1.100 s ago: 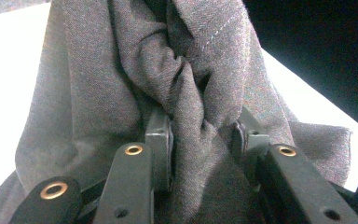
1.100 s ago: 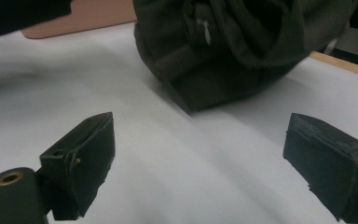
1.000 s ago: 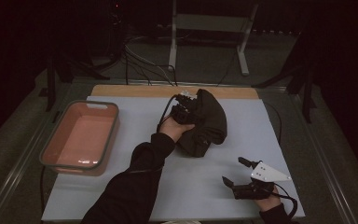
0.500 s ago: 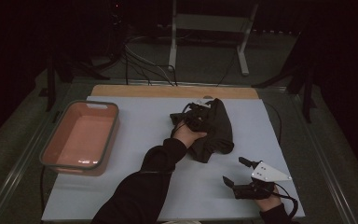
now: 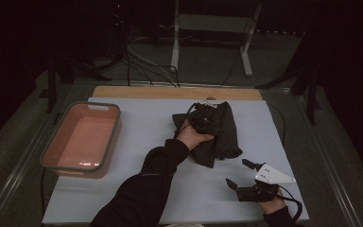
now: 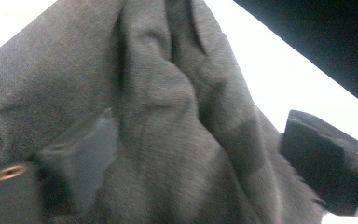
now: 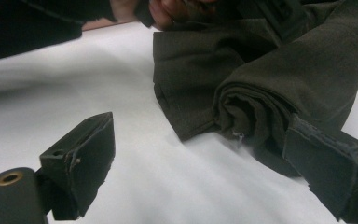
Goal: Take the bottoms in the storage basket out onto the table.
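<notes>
High view, cloth: the dark cloth (image 5: 222,135) lies bunched mid-table, long axis running away from you.
Left gripper (image 5: 203,115): on the cloth — jaws just opened, fabric loose between them.
Right gripper (image 5: 246,175): jaws apart, empty — cloth just ahead.
Nearer hand: your left.

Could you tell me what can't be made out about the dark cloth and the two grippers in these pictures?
- High view: the left gripper is dark against the cloth; its fingers blend in.
- Left gripper view: the cloth's outline runs past the edges; the left finger is blurred.
- Right gripper view: the right finger covers part of the cloth's fold.
</notes>
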The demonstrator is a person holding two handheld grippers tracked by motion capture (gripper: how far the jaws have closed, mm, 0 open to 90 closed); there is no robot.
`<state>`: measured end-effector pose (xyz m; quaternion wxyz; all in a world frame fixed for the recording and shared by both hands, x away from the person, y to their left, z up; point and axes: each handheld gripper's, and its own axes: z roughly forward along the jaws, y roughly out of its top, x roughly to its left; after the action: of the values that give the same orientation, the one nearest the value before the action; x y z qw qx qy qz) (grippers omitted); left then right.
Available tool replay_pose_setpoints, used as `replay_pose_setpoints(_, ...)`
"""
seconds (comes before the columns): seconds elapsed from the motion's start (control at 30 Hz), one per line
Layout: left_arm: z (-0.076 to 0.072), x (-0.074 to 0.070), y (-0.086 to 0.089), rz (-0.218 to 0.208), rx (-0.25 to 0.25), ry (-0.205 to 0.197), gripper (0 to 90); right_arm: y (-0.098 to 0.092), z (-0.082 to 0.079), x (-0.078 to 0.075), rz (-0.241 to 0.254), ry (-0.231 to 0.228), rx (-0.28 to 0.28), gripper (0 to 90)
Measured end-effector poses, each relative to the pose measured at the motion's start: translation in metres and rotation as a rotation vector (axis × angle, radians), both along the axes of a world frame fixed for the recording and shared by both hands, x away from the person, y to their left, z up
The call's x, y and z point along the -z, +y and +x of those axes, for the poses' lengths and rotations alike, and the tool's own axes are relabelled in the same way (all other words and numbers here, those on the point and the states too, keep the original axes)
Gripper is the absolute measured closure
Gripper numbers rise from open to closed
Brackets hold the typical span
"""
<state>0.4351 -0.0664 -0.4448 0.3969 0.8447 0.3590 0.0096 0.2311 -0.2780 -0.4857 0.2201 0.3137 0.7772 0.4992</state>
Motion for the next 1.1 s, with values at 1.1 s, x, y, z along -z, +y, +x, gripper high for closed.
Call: replay_pose_setpoints(1.1, -0.021, -0.064, 0.056, -0.062, 0.074, -0.203, 0.3, -0.002, -0.001, 0.001, -0.016, -0.006, 0.011, 9.3)
